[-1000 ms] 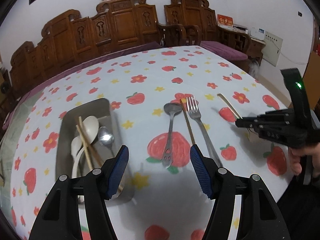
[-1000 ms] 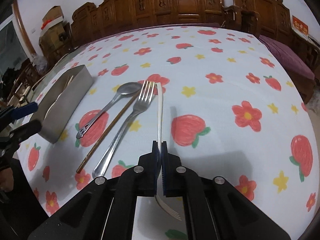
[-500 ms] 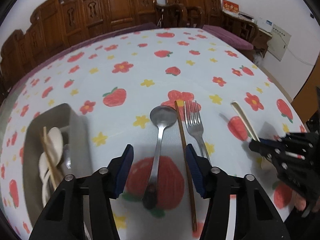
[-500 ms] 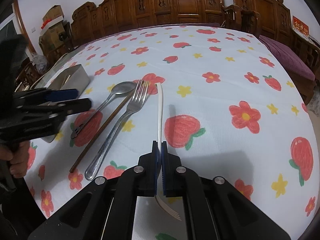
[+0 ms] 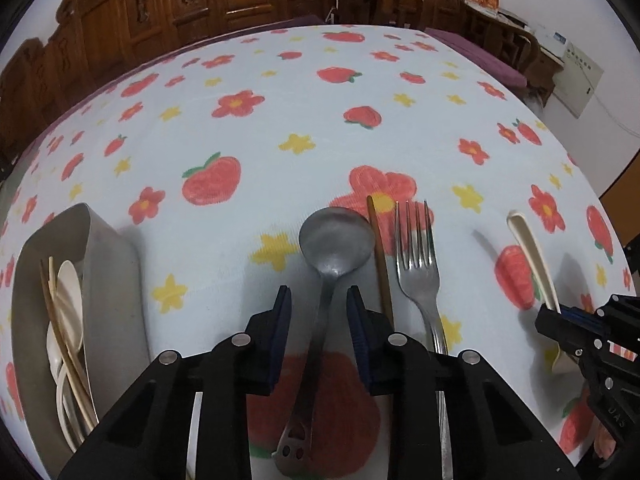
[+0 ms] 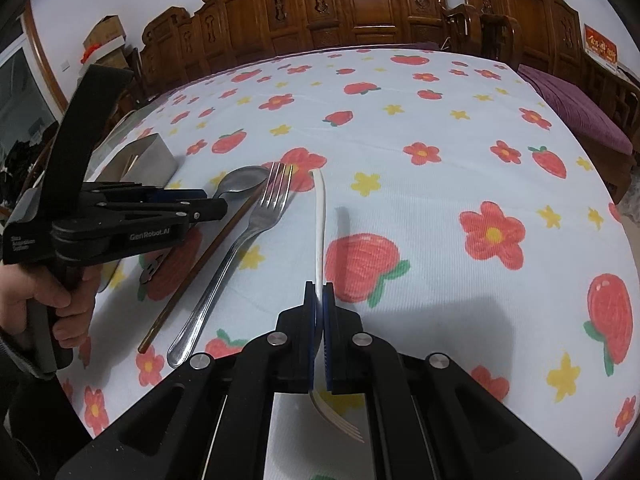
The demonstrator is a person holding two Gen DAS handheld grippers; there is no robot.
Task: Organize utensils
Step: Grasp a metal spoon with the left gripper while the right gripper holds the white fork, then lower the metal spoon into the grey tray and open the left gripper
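Observation:
A metal spoon (image 5: pixel 335 240) lies on the flowered tablecloth, bowl pointing away. My left gripper (image 5: pixel 320 312) hangs low over it with the spoon's handle between its blue pads. The jaws are closing, and a gap still shows on both sides of the handle. Right of the spoon lie a wooden chopstick (image 5: pixel 382 264) and a metal fork (image 5: pixel 418 264). My right gripper (image 6: pixel 319 296) is shut on a white plastic fork (image 6: pixel 320 216), held above the cloth with its tines toward the camera. The right wrist view shows the left gripper (image 6: pixel 218 208) over the spoon (image 6: pixel 244 180).
A metal tray (image 5: pixel 108 280) stands at the left and holds pale spoons and chopsticks (image 5: pixel 60 320). A person's hand (image 6: pixel 52 296) grips the left tool. Carved wooden chairs (image 6: pixel 360 12) line the far edge of the table. The right gripper (image 5: pixel 560 316) sits at the right edge of the left wrist view.
The left gripper has come forward and down from beside the tray to over the spoon, and its jaws have narrowed around the handle. The right gripper has kept still with the white fork.

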